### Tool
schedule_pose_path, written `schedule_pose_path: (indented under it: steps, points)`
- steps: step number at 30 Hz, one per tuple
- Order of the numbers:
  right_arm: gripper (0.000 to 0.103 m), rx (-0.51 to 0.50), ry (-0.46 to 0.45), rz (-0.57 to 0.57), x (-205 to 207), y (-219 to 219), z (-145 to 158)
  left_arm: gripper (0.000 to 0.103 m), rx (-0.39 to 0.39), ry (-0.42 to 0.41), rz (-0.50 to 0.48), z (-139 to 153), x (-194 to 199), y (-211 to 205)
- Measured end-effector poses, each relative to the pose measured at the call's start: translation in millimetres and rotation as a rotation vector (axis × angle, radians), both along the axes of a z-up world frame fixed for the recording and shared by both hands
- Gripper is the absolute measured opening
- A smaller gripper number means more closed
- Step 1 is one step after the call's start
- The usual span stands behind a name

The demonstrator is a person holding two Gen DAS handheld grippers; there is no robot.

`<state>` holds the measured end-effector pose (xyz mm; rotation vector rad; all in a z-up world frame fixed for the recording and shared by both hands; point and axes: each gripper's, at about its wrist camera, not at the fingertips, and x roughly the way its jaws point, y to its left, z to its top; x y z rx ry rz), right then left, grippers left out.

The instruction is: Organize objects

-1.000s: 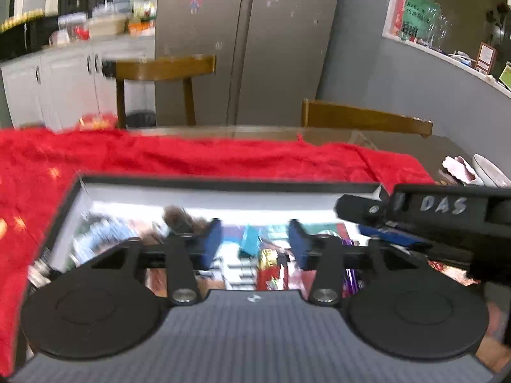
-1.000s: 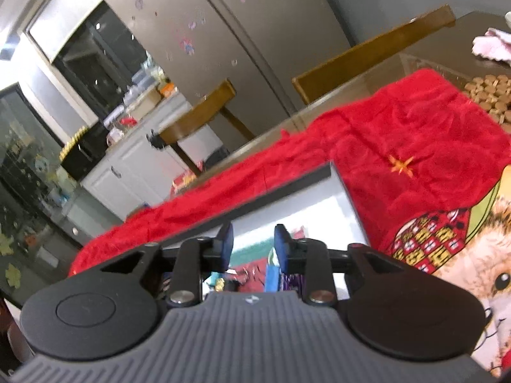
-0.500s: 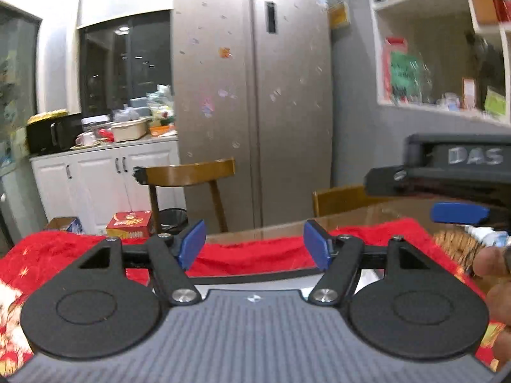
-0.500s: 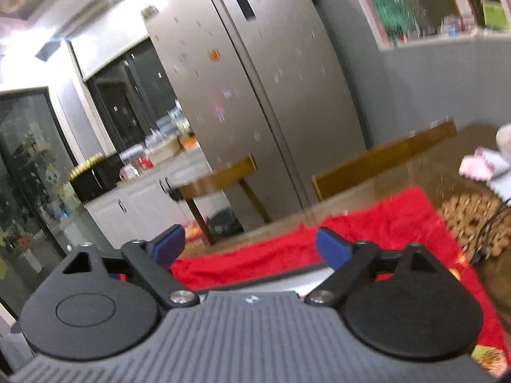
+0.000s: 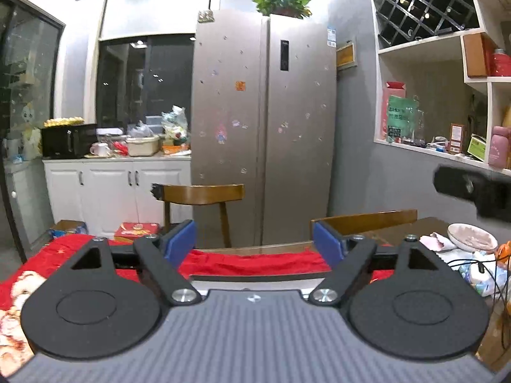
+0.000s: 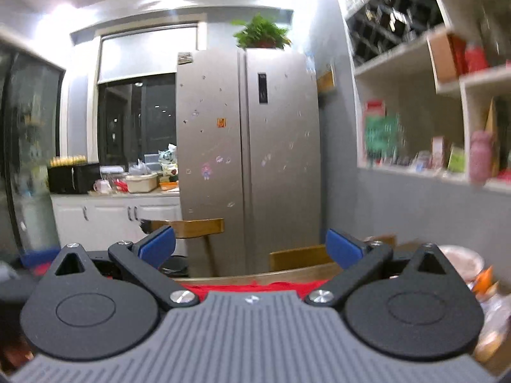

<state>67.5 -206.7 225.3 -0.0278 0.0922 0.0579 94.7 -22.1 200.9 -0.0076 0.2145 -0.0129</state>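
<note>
My left gripper [image 5: 254, 242] is open and empty, raised and pointing across the room at the fridge [image 5: 265, 127]. Only the far rim of the box [image 5: 249, 279] on the red cloth [image 5: 255, 263] shows under it; its contents are hidden. My right gripper [image 6: 250, 249] is also open wide and empty, held high and level. Its dark body shows blurred at the right edge of the left wrist view [image 5: 472, 191]. The red cloth [image 6: 252, 287] is just visible below its fingers.
Two wooden chairs [image 5: 201, 194] [image 5: 364, 221] stand behind the table. A bowl [image 5: 472, 242], cables and packets lie at the table's right end. White cabinets [image 5: 118, 188] with a cluttered counter are on the left; wall shelves [image 5: 447, 102] on the right.
Both grippers have lifted up out of the box and tilted level, so the box contents dropped out of view. Both have opened from narrow to wide.
</note>
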Motion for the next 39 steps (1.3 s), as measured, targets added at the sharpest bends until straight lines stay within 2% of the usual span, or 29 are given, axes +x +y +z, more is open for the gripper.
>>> schedule_pose_path:
  steps: [3, 6, 11, 15, 17, 19, 22, 26, 31, 34, 39]
  points:
    - [0.103, -0.053, -0.069, 0.050, -22.7, 13.8, -18.6, 0.085, 0.021, 0.002, 0.024, -5.1, -25.0, 8.5]
    - [0.103, -0.050, -0.082, 0.050, -41.7, 19.3, -35.8, 0.091, 0.011, 0.018, 0.038, -15.4, -45.2, 17.5]
    - [0.103, 0.066, -0.006, 0.059, -46.9, 10.8, -63.4, 0.096, -0.030, -0.003, 0.053, -46.3, -85.9, 25.5]
    - [0.103, -0.003, 0.037, 0.032, -40.0, 11.5, -93.2, 0.097, -0.025, 0.033, 0.049, -80.4, -102.9, 24.0]
    - [0.103, -0.030, 0.057, 0.009, -37.1, 12.4, -114.4, 0.097, -0.011, 0.063, 0.017, -97.2, -102.1, 23.0]
    - [0.103, -0.057, 0.109, -0.012, -31.8, 12.3, -133.7, 0.097, -0.015, 0.060, 0.003, -116.3, -97.8, 22.3]
    - [0.103, -0.067, 0.195, -0.016, -22.1, 9.3, -148.0, 0.097, -0.039, 0.081, 0.027, -143.0, -90.9, 25.4]
    - [0.103, -0.037, 0.190, -0.028, -18.3, 2.6, -161.4, 0.097, -0.064, 0.167, 0.013, -162.0, -69.7, 26.4]
    - [0.103, -0.083, 0.269, 0.013, -12.8, 3.2, -181.0, 0.097, 0.001, 0.256, 0.004, -179.7, -50.9, 17.4]
    - [0.103, -0.128, 0.361, 0.012, -1.8, 10.5, -186.5, 0.097, 0.014, 0.286, -0.004, -188.2, -45.2, 14.9]
    - [0.103, -0.159, 0.520, -0.009, 17.1, 11.3, -201.2, 0.097, 0.018, 0.401, 0.003, -199.4, -29.8, 15.1]
